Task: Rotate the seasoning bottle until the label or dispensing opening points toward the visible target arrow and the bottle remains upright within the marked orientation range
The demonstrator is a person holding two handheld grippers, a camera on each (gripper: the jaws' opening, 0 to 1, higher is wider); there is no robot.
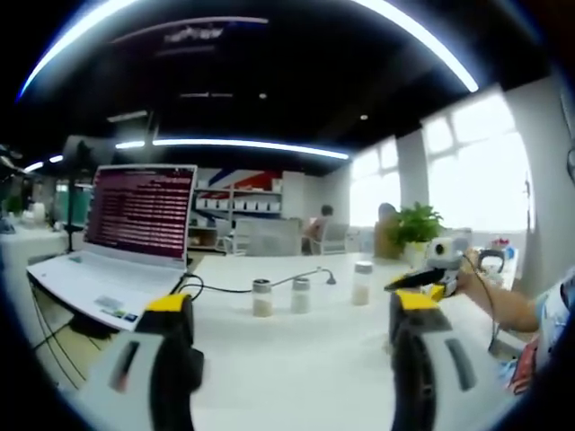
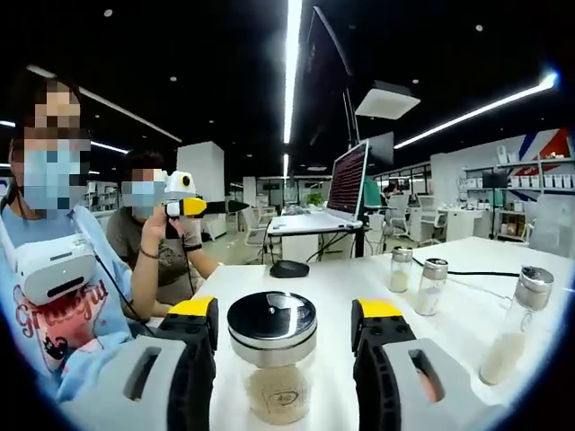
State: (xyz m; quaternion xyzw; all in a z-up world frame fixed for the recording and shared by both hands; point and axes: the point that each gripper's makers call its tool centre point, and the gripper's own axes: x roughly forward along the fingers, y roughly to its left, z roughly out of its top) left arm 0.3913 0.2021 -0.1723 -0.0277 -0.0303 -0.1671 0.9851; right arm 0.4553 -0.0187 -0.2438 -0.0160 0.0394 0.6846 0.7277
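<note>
Left gripper view: the left gripper [image 1: 292, 337] hangs above the white worktop [image 1: 296, 359] with its jaws apart and nothing between them. Well ahead of it stand three small shakers [image 1: 300, 294] in a loose row, upright, each part-filled with pale powder. A laptop [image 1: 126, 238] sits open to the left, its cable [image 1: 229, 287] trailing toward the shakers. At the right edge the right gripper [image 1: 431, 280] comes in, held in a person's hand [image 1: 503, 305]. A potted plant [image 1: 415, 229] stands behind it.

Right gripper view: the seasoning bottle [image 2: 272, 364] stands upright directly between the right gripper's [image 2: 283, 337] two jaws, its dark lid level with the yellow jaw tips. The jaws are spread, and a sliver of gap shows on each side of the glass, so they bracket the bottle without yet clamping it. A faint label mark faces the camera. The three other shakers [image 2: 431, 285] stand farther off to the right, beside a mouse [image 2: 289, 268] and the laptop on its stand. No target arrow can be made out on the worktop here.

The relation that matters: the bottle's long axis is vertical and lies centred in the right gripper, far nearer than to the left gripper. The likely next move is to close the jaws squarely and twist about that axis, keeping the bottle from tipping.
</note>
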